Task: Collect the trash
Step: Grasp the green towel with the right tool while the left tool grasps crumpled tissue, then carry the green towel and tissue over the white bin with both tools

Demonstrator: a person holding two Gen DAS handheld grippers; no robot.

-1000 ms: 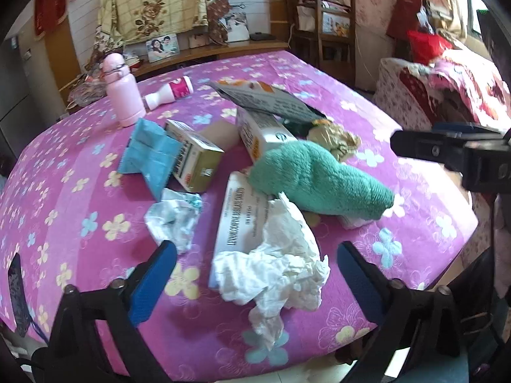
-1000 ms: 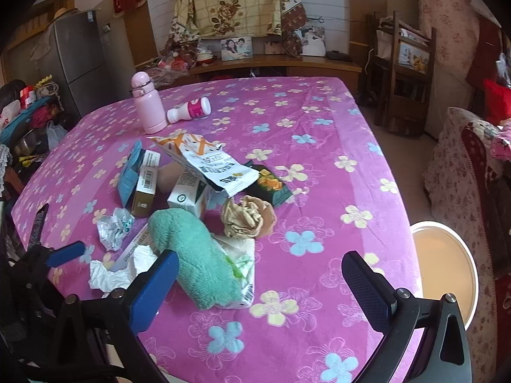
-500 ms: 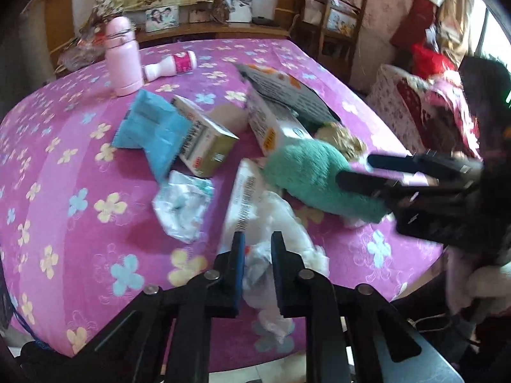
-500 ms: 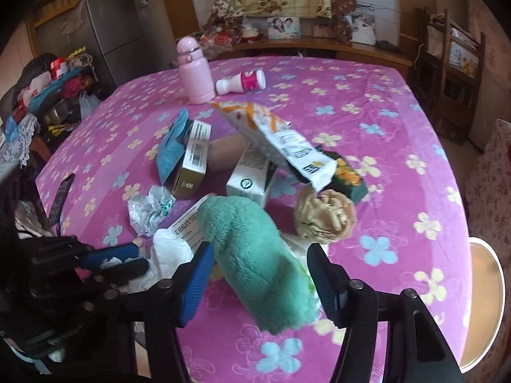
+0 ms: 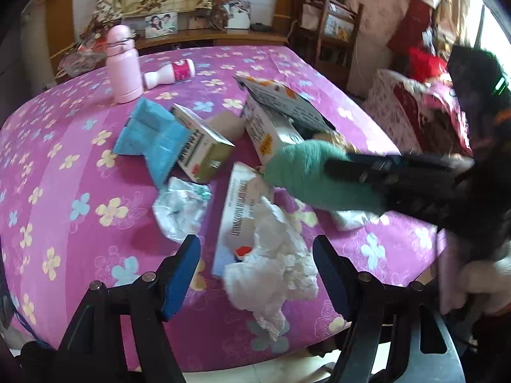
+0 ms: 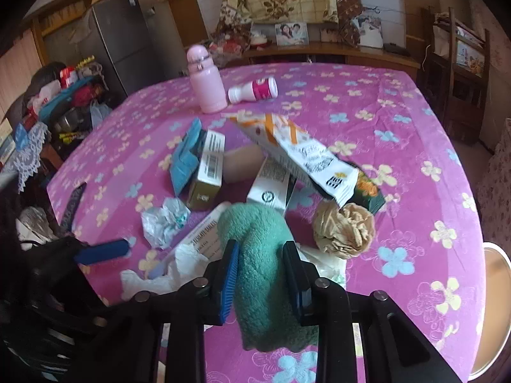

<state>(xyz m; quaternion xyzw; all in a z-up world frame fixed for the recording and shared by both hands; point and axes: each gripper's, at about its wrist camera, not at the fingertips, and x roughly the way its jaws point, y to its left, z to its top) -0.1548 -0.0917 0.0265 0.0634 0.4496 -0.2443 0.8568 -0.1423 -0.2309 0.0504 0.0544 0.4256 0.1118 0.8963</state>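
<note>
Nothing looks collected yet: cartons, wrappers and crumpled paper all lie on the pink flowered tablecloth (image 6: 399,102). The right gripper (image 6: 260,282) is clamped on the fuzzy green rolled cloth (image 6: 258,255) near the table's front edge. The left gripper (image 5: 255,274) stands spread around the crumpled white tissue (image 5: 274,261), not pinching it. No bin is identifiable; the cloth's underside is hidden.

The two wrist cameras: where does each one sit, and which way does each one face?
Left wrist: on the left gripper, facing across the table toward the white crumpled tissue; its open jaws show below.
Right wrist: on the right gripper, facing the same pile; its jaws grip the green towel.
Shared: the towel, the tissue, the pink bottle, and each other's gripper.
</note>
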